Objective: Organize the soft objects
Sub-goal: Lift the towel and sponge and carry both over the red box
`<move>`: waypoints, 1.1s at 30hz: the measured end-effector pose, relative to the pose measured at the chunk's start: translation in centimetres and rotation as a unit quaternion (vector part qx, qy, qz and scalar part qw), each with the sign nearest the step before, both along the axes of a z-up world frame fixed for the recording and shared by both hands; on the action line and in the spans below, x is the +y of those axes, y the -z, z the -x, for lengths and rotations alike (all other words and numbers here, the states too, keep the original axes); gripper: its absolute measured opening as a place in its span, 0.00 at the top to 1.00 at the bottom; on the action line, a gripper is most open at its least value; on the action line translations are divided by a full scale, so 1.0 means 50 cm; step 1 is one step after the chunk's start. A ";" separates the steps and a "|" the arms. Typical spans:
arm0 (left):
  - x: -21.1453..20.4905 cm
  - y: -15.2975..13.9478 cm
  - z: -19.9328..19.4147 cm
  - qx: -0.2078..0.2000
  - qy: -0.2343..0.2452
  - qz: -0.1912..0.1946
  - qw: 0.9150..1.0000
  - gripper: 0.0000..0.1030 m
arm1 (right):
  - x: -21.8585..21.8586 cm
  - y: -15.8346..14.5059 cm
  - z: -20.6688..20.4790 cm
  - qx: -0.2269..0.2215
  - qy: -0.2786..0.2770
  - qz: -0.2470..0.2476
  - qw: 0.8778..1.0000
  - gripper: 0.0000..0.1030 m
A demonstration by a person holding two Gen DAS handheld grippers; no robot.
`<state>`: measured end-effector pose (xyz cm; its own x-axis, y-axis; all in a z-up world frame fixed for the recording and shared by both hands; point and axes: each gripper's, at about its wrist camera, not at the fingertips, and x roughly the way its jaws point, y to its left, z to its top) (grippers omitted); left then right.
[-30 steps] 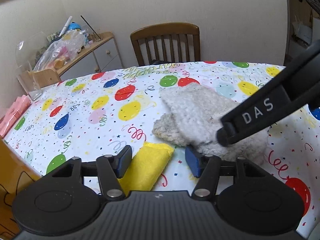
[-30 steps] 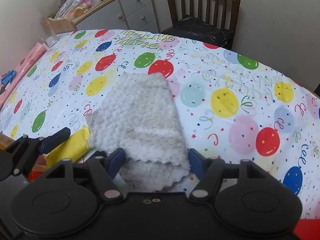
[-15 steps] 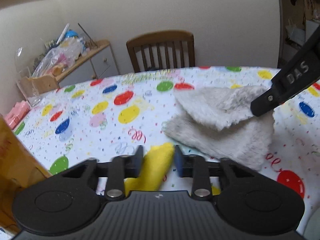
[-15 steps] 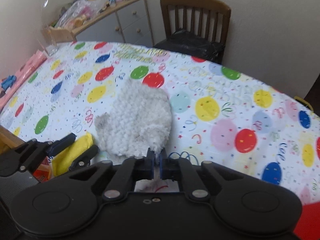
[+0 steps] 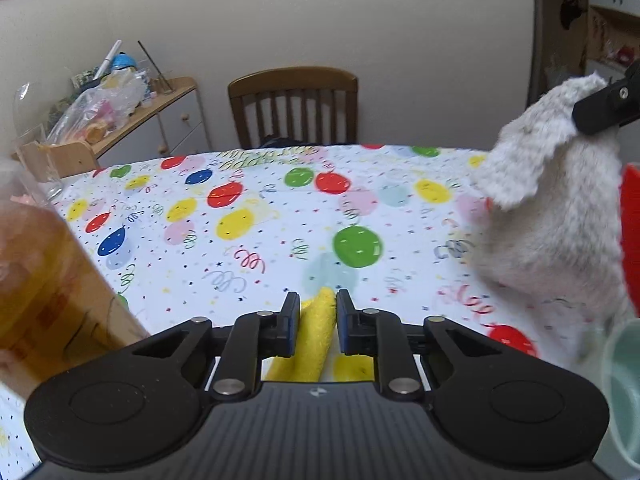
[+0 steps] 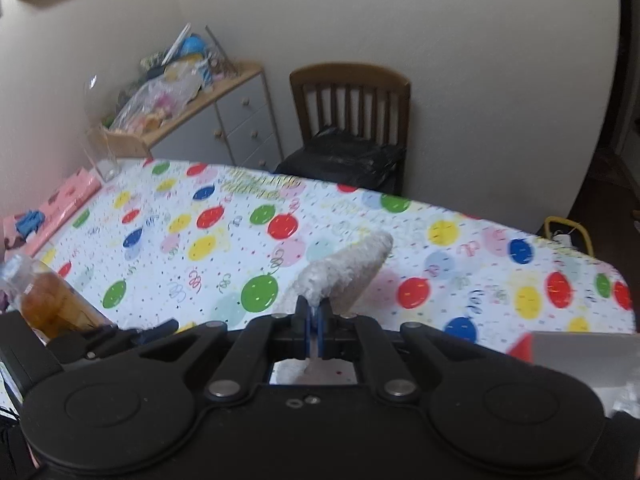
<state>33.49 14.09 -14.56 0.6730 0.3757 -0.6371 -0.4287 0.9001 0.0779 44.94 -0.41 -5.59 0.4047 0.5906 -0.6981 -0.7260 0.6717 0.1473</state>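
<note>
Ok so on my left gripper (image 5: 317,322) the fingers are squeezed in on the yellow cloth (image 5: 312,340), pinched between the two blue pads with a bit of it poking out past the tips. It's low over the near edge of the balloon tablecloth (image 5: 260,216).

The right gripper (image 6: 313,320) is clamped almost completely together on the edge of the fluffy white towel (image 6: 340,272). From the left wrist view the towel hangs from that grip off to my right, lifted above the table, lower part looking blurry.

Other stuff I can see: an amber bottle (image 6: 52,304) at the near left corner, a wooden chair (image 6: 352,108) at the far side with a black bag (image 6: 344,160) on its seat, and a cluttered cabinet (image 6: 224,120) against the wall.
</note>
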 end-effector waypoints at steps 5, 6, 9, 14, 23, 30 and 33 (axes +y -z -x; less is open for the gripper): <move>-0.014 -0.030 0.041 -0.016 0.020 0.017 1.000 0.85 | -0.070 -0.053 0.025 -0.010 0.026 -0.026 0.999 0.98; -0.018 -0.037 0.051 -0.019 0.023 0.019 0.999 0.85 | -0.083 -0.063 0.030 -0.014 0.030 -0.028 0.999 0.98; -0.026 -0.057 0.078 -0.029 0.028 0.023 0.999 0.85 | -0.126 -0.095 0.048 -0.028 0.044 -0.039 0.998 0.98; -0.044 -0.088 0.120 -0.048 0.032 0.012 0.998 0.86 | -0.205 -0.153 0.076 -0.053 0.066 -0.057 0.995 0.98; -0.082 -0.165 0.165 -0.061 0.033 0.029 0.997 0.86 | -0.351 -0.204 0.119 -0.077 0.096 -0.067 0.990 0.98; -0.130 -0.239 0.171 -0.073 0.029 0.038 0.996 0.86 | -0.440 -0.216 0.124 -0.085 0.105 -0.075 0.988 0.98; -0.164 -0.270 0.162 -0.081 0.037 0.034 0.995 0.86 | -0.478 -0.220 0.118 -0.089 0.107 -0.079 0.987 0.98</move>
